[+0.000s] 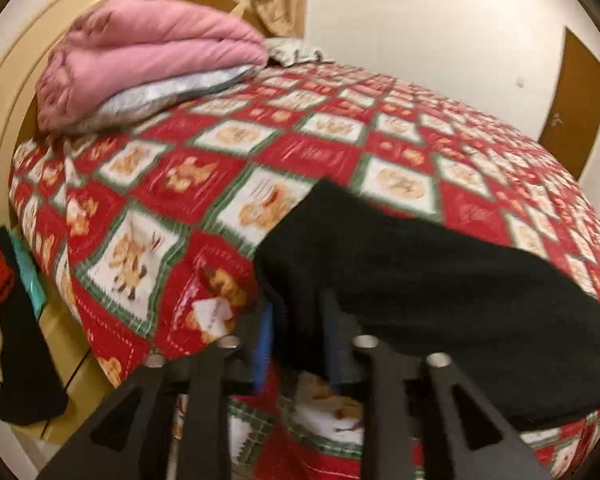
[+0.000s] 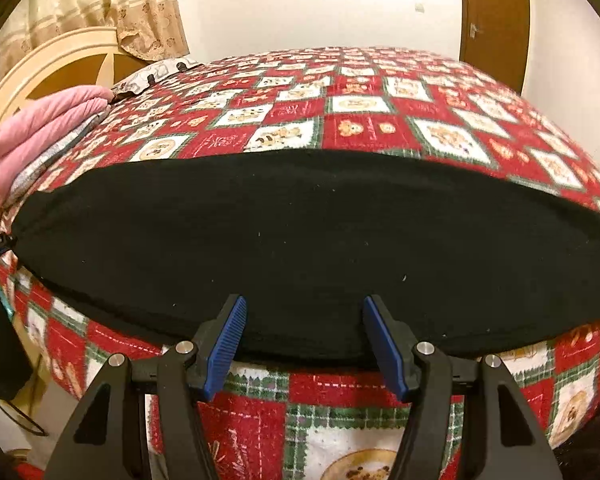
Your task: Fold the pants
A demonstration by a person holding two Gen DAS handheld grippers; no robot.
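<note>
Pants lie flat along the bed's near edge, fold only partly made

Pants point(image 2: 300, 240) lie as one long black band on the bed point(image 2: 360, 128), close to its near edge and running side to side across the right wrist view. Their long axis follows that edge; which end is the waist cannot be told, since no waistband or cuffs show. The band looks smooth and doubled at its near hem, which suggests the legs are already laid one on the other, though that is a judgement. Shortening folds along the length appear left to do.

Nearest, the right tool point(image 2: 304, 340) hovers at the near hem with its blue pads point(image 2: 226, 344) apart and the fabric edge between them, not pinched. The left tool point(image 1: 296, 340) is at the band's left end. Its jaws stand closer together with black cloth bunched between them. Blur hides whether the pads truly press on it, so its grip cannot be told.

Farther back, the red checked bedcover lies bare beyond the band. A folded pink quilt point(image 1: 140, 56) rests by the headboard point(image 1: 16, 92), well apart from the pants.
</note>
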